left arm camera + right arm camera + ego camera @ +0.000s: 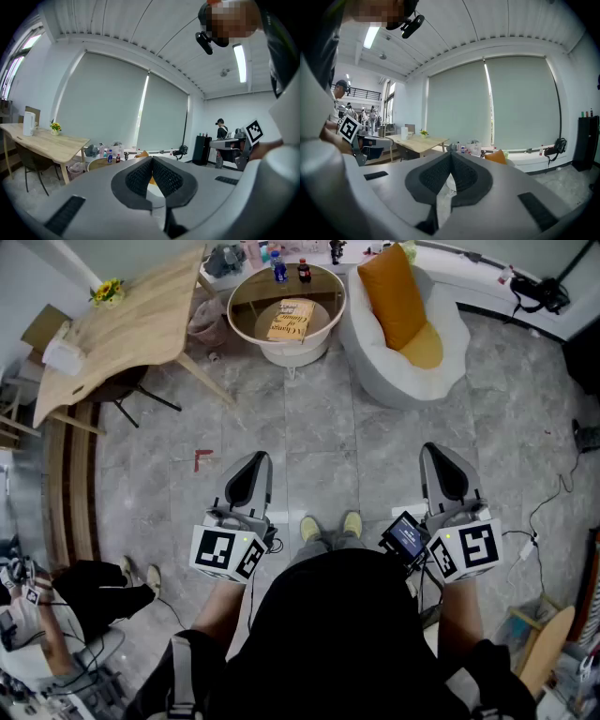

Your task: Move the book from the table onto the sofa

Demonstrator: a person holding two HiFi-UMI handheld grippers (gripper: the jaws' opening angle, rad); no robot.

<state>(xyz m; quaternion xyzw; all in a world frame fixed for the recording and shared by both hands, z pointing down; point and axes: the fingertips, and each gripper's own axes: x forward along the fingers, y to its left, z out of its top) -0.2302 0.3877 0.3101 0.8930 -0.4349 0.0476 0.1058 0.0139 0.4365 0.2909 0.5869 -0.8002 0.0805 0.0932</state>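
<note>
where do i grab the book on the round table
Probably the near short edge of the book, coming down from above on your side. It lies flat, cover up, and seems to sit below the rim of the table, so a level approach looks blocked. The bottles crowd the far side.

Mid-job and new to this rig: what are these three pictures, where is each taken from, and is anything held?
No robot arm here: a person carries a two-jaw gripper in each hand. The top-down picture comes from a head camera; the left gripper and right gripper point ahead. The other two pictures look along each gripper's own jaws. Both are shut and empty. The book lies on the round table, near two bottles; the white sofa with its orange cushion stands right of it.
</note>
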